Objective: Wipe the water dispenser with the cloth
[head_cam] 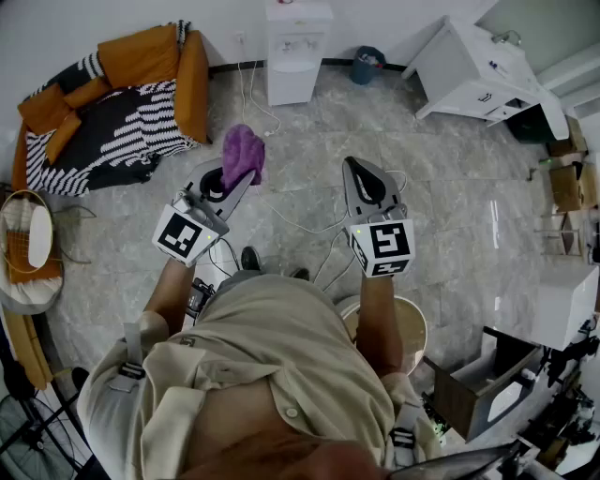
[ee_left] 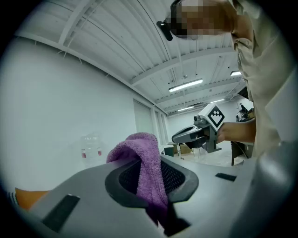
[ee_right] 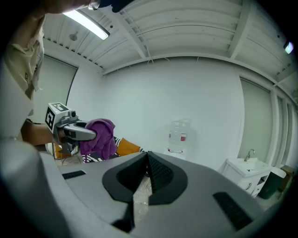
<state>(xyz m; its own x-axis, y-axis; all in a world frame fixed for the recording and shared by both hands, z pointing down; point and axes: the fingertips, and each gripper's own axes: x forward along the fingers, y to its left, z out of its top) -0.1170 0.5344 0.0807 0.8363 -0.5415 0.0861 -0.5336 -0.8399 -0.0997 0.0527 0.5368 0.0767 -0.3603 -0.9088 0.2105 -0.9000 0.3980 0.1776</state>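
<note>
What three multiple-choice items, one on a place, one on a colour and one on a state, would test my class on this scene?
1. Where does the water dispenser stand?
A. On the orange sofa
B. Against the wall
C. Between the person's feet

2. What colour is the cloth?
A. Purple
B. Yellow
C. White

3. How is the right gripper?
A. Wide open
B. Shut on the cloth
C. Shut, with nothing in it

Answers:
1 B: the head view shows it backed against the wall at the top.
2 A: every view shows it purple.
3 C: its jaws meet with nothing between them, while the left gripper holds the cloth.
</note>
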